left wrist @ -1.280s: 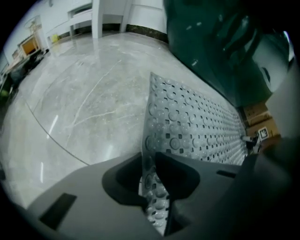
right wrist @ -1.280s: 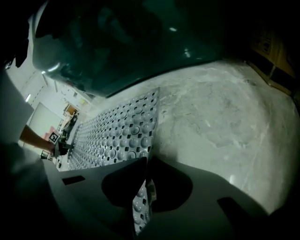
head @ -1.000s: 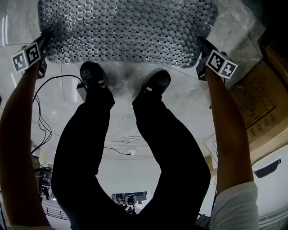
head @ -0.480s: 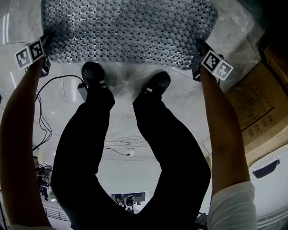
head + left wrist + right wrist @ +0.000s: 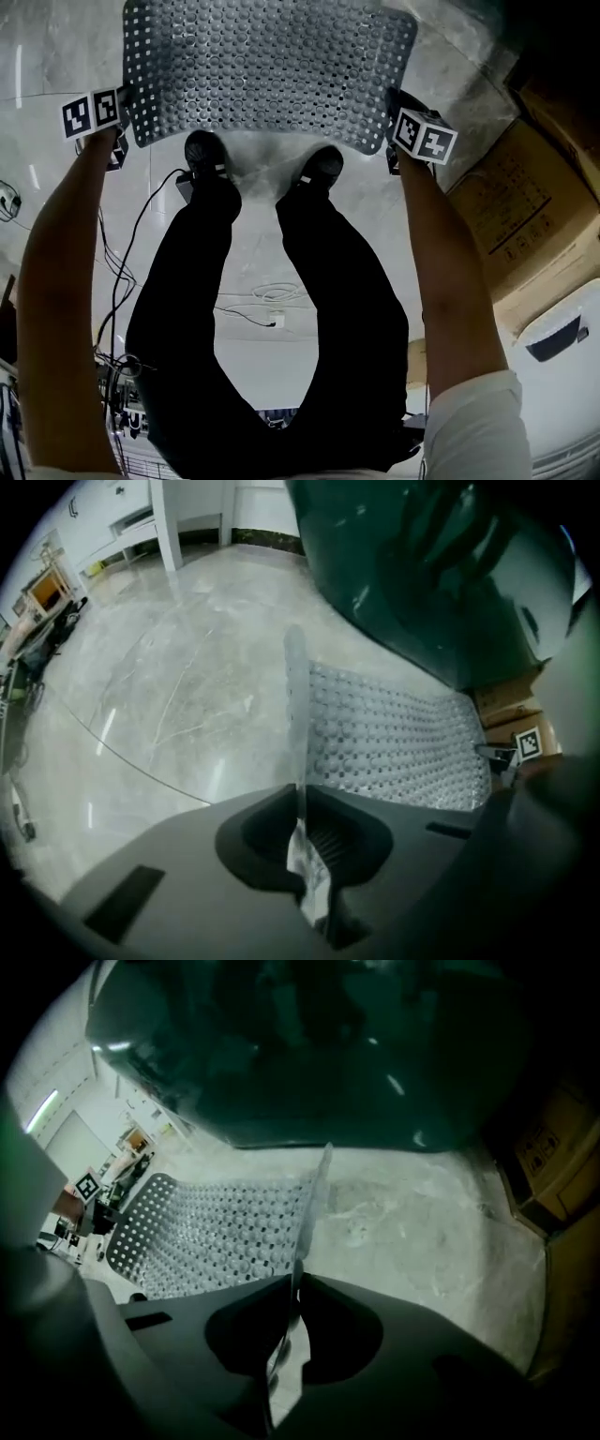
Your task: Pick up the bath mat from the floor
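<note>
The bath mat is a translucent grey sheet covered in round bumps and holes, hanging spread out above the floor in front of the person's feet. My left gripper is at its near left corner, jaws closing tight with the mat's edge pinched between the pads. My right gripper is shut on the near right corner. In the left gripper view the mat stretches off to the right from the left gripper. In the right gripper view the mat runs left from the right gripper.
Black shoes stand on the marble floor just under the mat's near edge. Cables trail at left. Cardboard boxes and a white bin line the right. White furniture legs stand far off.
The mat has come up off the floor and looks narrower, its left edge now turned to show square holes. Both grippers have moved inward and up with it.
</note>
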